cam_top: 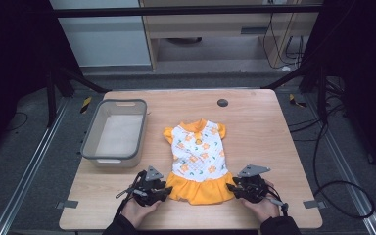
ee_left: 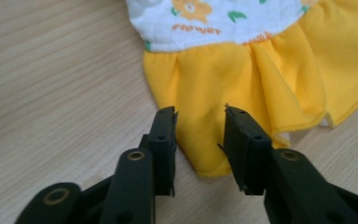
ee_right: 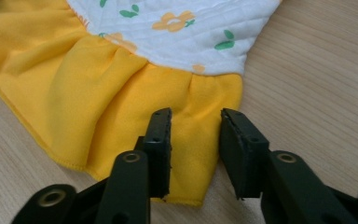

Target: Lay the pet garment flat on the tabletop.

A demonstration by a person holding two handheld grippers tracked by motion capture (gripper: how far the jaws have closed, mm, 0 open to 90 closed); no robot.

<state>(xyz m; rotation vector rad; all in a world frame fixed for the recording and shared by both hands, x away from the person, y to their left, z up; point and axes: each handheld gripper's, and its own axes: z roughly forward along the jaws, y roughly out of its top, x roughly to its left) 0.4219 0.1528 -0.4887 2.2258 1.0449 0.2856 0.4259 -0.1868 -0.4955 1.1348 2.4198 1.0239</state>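
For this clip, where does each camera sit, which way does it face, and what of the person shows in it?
High view: above the person's side, looking forward and down on the table; both hands, left gripper and right gripper flank the dress, grey bin to its left.
Left gripper view: rides the left gripper, looking along its open jaws at the yellow skirt.
Right gripper view: rides the right gripper, jaws open over the skirt's other corner.
Shared: both gripper views show the skirt and the flower-print top.

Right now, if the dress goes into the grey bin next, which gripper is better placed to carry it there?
Left. The left gripper sits open at the dress hem on the bin side; the right gripper, also open, is at the far hem corner.
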